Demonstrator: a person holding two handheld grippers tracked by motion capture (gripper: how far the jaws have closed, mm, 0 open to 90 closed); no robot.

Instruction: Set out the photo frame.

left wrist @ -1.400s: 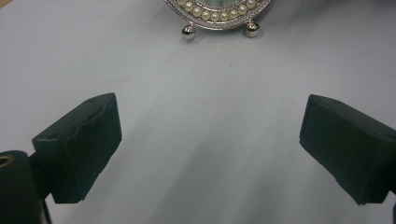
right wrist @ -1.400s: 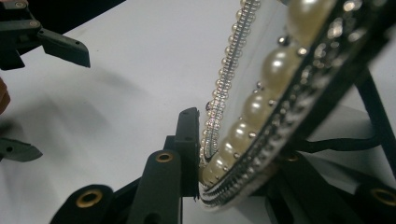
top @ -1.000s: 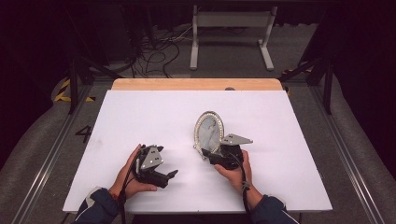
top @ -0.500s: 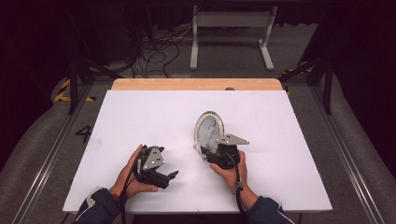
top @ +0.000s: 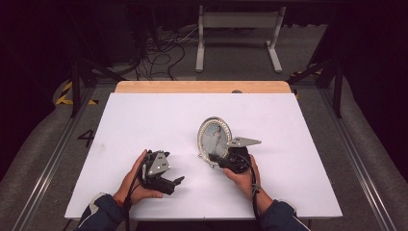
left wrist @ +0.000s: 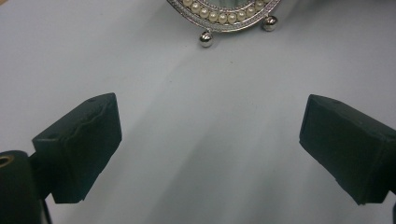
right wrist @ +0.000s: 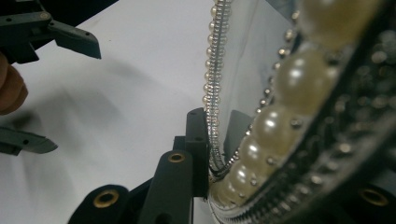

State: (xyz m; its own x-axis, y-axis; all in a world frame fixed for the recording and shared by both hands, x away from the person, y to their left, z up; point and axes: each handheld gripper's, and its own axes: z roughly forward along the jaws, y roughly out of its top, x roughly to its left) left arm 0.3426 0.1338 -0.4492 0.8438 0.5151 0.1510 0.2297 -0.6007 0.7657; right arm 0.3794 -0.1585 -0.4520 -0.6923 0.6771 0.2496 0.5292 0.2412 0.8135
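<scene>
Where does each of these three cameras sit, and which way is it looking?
High view: above the person's side, looking forward and down at the white table; both forearms show.
Left gripper view: on the left hand-held gripper, facing the pearl-rimmed oval frame; open jaws show.
Right gripper view: on the right hand-held gripper, jaws closing on that frame.
All share the frame.

We see the white worktop (top: 159, 120) brightly and evenly lit from above, the room around it falling into near black. Shadows under the hands are soft and short. In the left gripper view the light is flat, the worktop greyish. In the right gripper view the pearl-rimmed frame (right wrist: 280, 121) sits too close: near beads blurred, small highlights glinting.
</scene>
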